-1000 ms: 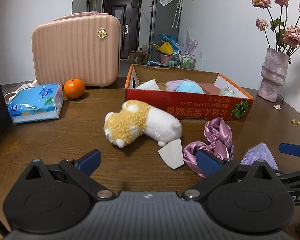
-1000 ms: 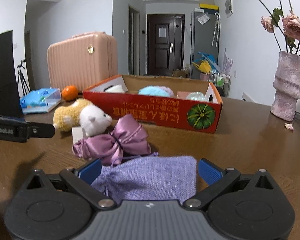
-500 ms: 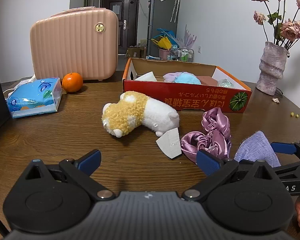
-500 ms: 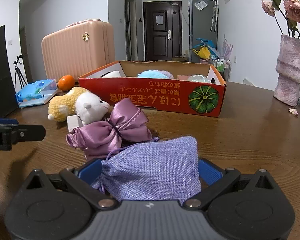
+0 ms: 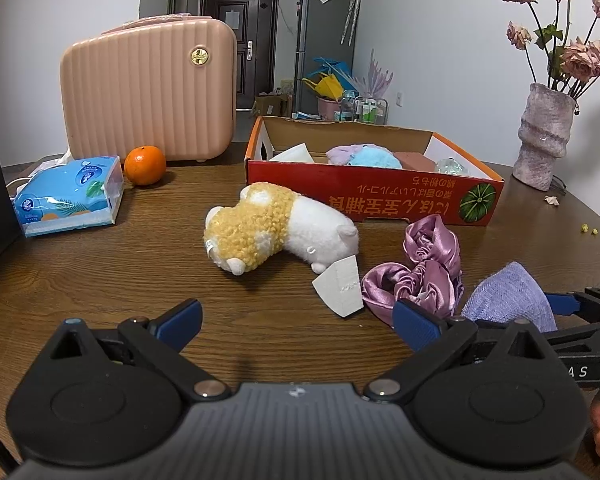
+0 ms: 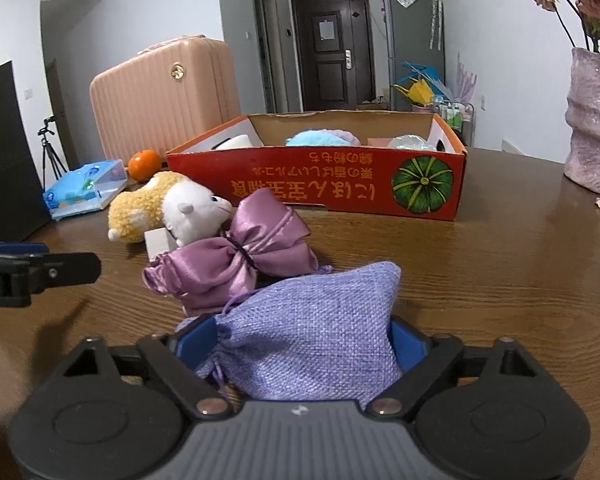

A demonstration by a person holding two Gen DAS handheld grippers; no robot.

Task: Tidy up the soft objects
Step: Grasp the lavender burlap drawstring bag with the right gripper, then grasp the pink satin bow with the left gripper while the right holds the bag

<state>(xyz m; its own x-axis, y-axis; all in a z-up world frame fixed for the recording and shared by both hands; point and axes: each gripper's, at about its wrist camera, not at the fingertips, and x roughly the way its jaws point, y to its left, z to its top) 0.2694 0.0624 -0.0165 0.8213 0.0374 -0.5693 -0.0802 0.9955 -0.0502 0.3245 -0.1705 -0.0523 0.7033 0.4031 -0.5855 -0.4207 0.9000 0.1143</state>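
Right gripper (image 6: 300,340) closing on a lilac burlap pouch (image 6: 312,328) at the near edge of the wooden table (image 6: 500,280).
The red cardboard box (image 6: 340,188) holds a blue-and-lilac fluffy item (image 6: 320,139), a white piece and a clear bundle. The coarse-woven pouch sits between the pads, touching both, beside a satin bag (image 6: 236,264). The left gripper (image 5: 296,320) stands wide open, empty.

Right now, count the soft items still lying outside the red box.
3: plush toy mid-table, satin pouch beside it, lilac burlap pouch between the closing right gripper. Others may be hidden.
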